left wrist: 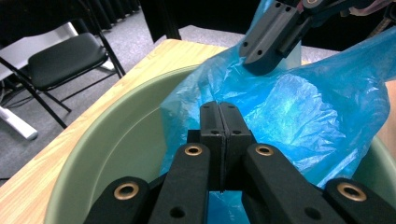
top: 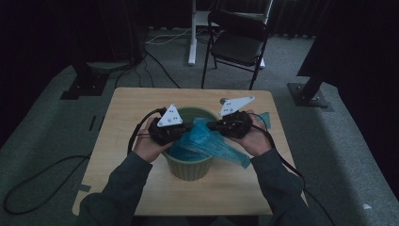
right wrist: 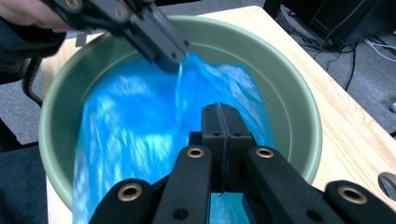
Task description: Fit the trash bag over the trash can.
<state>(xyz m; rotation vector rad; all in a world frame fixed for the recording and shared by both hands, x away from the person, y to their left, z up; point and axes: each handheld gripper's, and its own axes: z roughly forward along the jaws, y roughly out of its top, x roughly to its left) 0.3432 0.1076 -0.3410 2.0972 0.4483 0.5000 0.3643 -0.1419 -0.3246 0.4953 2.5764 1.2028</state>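
Dim light falls on a pale wooden table (top: pixel 127 117) in a carpeted room, a black folding chair (top: pixel 237 40) standing behind it. At the table's middle sits a green plastic bin (top: pixel 188 168), and a person works a thin blue plastic bag (top: pixel 202 136) over its mouth with two hand-held grippers. The left gripper (left wrist: pixel 219 116) has its jaws pressed together on a fold of the bag, just inside the bin's near wall; the right gripper (right wrist: pixel 219 119) is likewise closed on the film at the opposite side. Each appears in the other's camera, pinching the sheet across the opening. Part of the bag trails over the rim toward the person's right, and the rest sags into the bowl, though the blur makes it hard to say how deep it reaches. The step in hand looks to be lining the bin. Doing it well probably means drawing the two pinches apart evenly, lifting the open edge clear of the rim before folding it outward, and pulling gently so the thin film does not tear.
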